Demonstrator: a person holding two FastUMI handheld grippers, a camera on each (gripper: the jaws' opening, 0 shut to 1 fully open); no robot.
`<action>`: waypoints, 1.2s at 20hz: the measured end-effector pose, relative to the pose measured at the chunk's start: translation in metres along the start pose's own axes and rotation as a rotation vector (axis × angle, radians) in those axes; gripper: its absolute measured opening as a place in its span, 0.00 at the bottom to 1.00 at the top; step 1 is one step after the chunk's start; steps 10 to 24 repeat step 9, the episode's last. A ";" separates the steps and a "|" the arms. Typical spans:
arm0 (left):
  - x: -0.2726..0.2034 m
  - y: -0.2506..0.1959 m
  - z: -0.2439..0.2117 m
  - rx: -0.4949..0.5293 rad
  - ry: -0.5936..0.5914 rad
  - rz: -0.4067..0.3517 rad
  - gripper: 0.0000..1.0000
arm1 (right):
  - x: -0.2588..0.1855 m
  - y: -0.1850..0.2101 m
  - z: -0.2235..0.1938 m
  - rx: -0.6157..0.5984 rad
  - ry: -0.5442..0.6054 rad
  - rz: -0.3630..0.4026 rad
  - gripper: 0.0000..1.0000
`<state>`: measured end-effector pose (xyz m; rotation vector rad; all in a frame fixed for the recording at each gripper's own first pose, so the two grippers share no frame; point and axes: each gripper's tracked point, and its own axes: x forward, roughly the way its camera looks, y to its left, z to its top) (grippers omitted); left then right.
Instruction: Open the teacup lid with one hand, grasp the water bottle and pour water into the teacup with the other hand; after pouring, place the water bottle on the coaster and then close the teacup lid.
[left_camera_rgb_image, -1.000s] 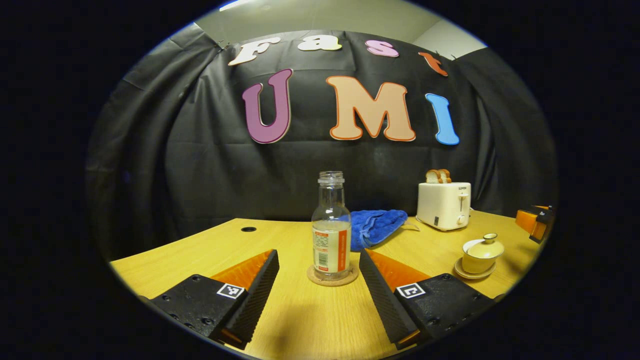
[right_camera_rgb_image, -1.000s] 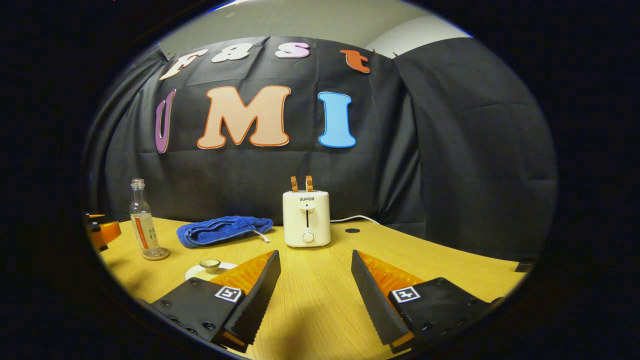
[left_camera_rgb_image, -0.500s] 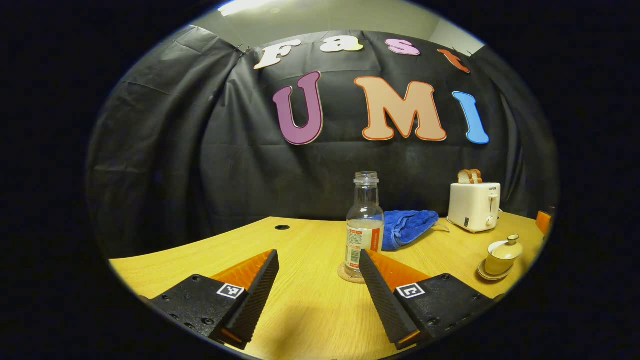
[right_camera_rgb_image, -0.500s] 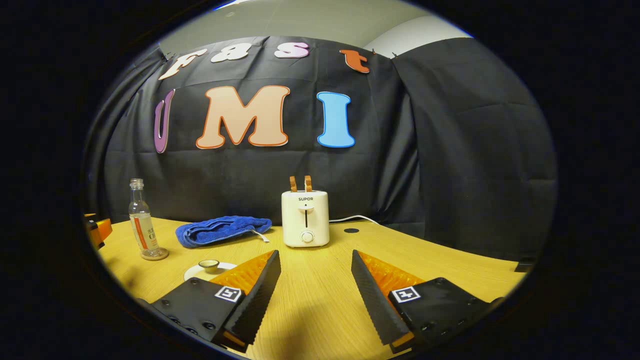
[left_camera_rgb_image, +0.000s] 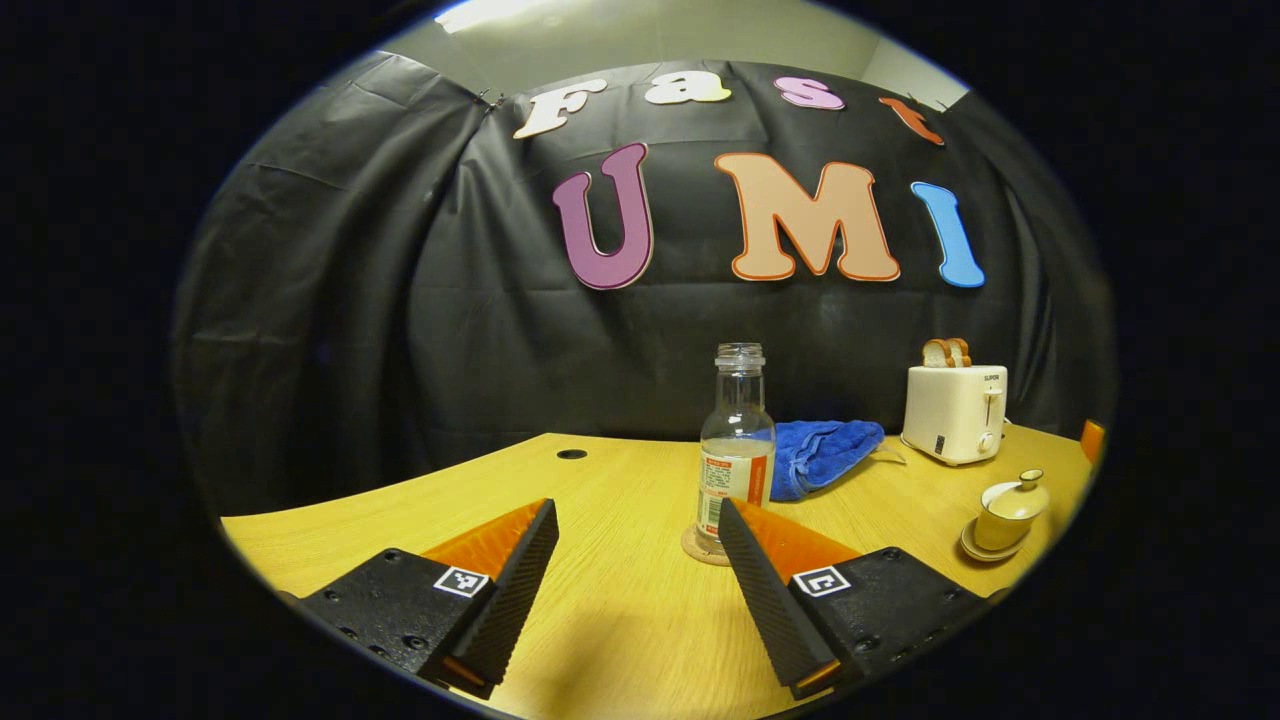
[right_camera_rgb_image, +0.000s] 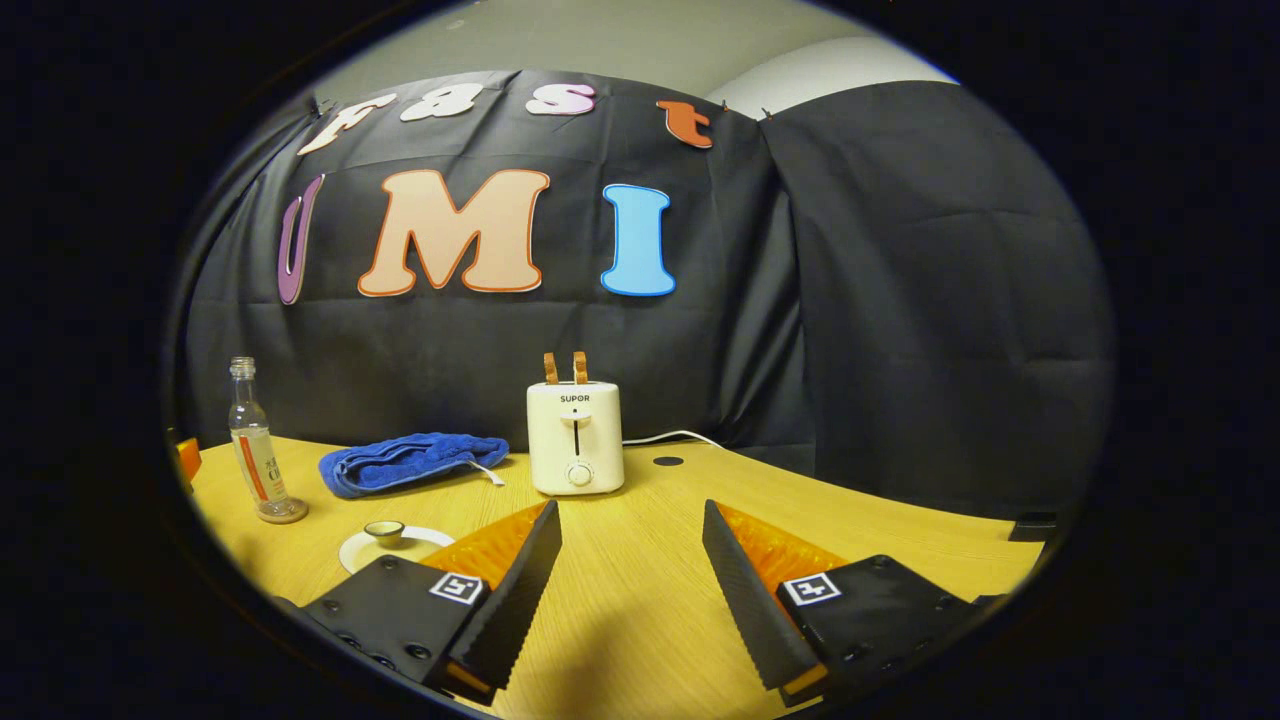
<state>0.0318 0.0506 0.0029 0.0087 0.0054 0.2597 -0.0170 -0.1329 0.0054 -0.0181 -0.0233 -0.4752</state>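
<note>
LEFT GRIPPER VIEW
Gripper: the left gripper (left_camera_rgb_image: 637, 590) stands wide open, holds nothing, and sits low over the worktop (left_camera_rgb_image: 420, 510).
Bottle: the bottle (left_camera_rgb_image: 737, 448) stands upright and uncapped on the coaster (left_camera_rgb_image: 694, 546), partly filled. It lies ahead of the right-hand finger, not in the gap.
Change: a second ago the bottle sat centred between the fingers; it now sits to the right of centre, so the view has swung left. The jaws have not closed.
Teacup: the teacup (left_camera_rgb_image: 1010, 504) rests on its saucer (left_camera_rgb_image: 972, 547) at the far right, lid (left_camera_rgb_image: 1020, 491) on.
Background: cloth (left_camera_rgb_image: 825, 452) just behind the bottle; toaster (left_camera_rgb_image: 955, 412) farther right.
Other gripper: a small part of it shows at the right edge (left_camera_rgb_image: 1092, 438).

RIGHT GRIPPER VIEW
Gripper: the right gripper (right_camera_rgb_image: 631, 590) is wide open and empty.
Teacup: lid knob (right_camera_rgb_image: 383, 530) and saucer rim (right_camera_rgb_image: 352, 551) show just left of the left-hand finger; the cup body is hidden behind that finger.
Change: toaster (right_camera_rgb_image: 574, 436), cloth (right_camera_rgb_image: 410, 462) and bottle (right_camera_rgb_image: 254, 447) have all slid left in the view, so the gripper has turned right, away from the teacup.
Other gripper: its edge shows at the far left (right_camera_rgb_image: 187, 458).

TASK STATUS
Progress: lid not yet lifted, bottle not yet grasped; no step done.
Meaning: both grippers point off their targets. The likely next need is to re-aim, the right on the lid knob and the left on the bottle, before closing.
</note>
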 end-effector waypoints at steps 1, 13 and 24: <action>0.000 0.000 -0.001 0.000 0.000 0.000 0.94 | 0.000 0.000 0.000 0.000 -0.001 0.000 0.92; 0.000 -0.001 0.000 0.001 -0.002 -0.004 0.94 | 0.000 -0.001 0.000 0.000 0.000 -0.004 0.92; 0.000 -0.001 0.000 0.001 -0.002 -0.004 0.94 | 0.000 -0.001 0.000 0.000 0.000 -0.004 0.92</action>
